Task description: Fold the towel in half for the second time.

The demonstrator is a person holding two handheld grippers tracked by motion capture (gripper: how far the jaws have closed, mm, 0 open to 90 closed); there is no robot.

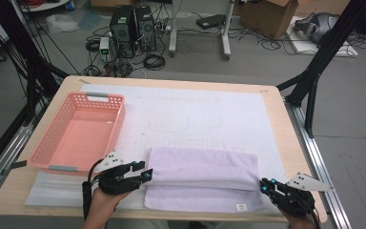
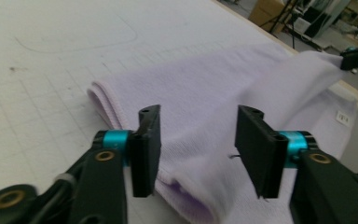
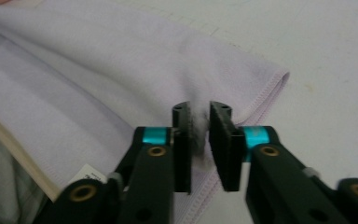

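Lilac towel (image 1: 202,179) lying folded at near table edge, right of pink basket (image 1: 78,131). Soft, light, limp; likely to sag and slide unless pinched through both layers at corners. Left gripper (image 2: 198,140) spread wide over left folded end. Right gripper (image 3: 199,140) clamped on right corner fold.

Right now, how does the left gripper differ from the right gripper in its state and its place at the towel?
The left gripper has its jaws wide apart, with lilac towel between them but not pinched; the right gripper is shut on a pinch of the towel. The left one sits at the towel's left end, the right one at its right end. Both are black with teal rings.
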